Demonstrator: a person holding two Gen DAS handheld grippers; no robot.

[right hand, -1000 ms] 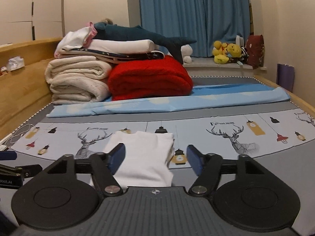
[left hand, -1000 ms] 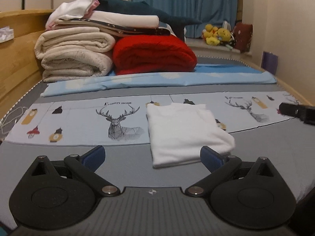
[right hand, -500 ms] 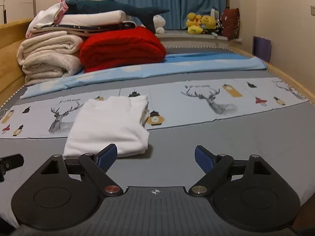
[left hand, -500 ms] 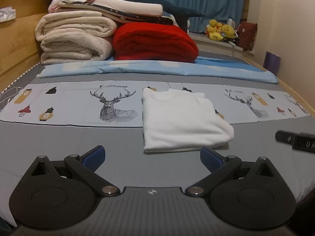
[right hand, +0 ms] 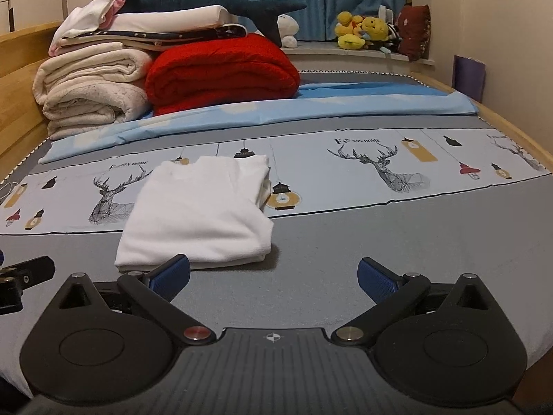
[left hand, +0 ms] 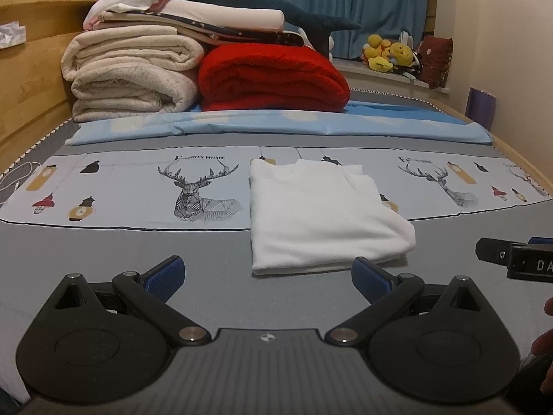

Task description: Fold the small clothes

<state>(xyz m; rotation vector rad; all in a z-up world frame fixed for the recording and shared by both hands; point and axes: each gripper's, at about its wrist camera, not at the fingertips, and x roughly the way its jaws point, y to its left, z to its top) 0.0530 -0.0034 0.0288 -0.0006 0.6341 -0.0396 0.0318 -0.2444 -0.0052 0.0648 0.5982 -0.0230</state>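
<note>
A small white garment (left hand: 321, 218) lies folded into a flat rectangle on the grey bed sheet (left hand: 138, 252); it also shows in the right wrist view (right hand: 200, 214). My left gripper (left hand: 268, 275) is open and empty, held just short of the garment's near edge. My right gripper (right hand: 273, 275) is open and empty, in front of and to the right of the garment, its left fingertip (right hand: 171, 273) close to the garment's near edge. The right gripper's tip (left hand: 515, 259) shows at the right edge of the left wrist view.
A stack of cream blankets (left hand: 131, 69) and a red blanket (left hand: 273, 76) stand at the back of the bed, with a blue sheet (left hand: 276, 126) in front. A wooden bed frame (left hand: 24, 97) runs along the left. Plush toys (right hand: 363, 29) sit by the curtain.
Both grippers have pulled back from the folded garment toward the near edge of the bed and stay open. The garment lies still.
</note>
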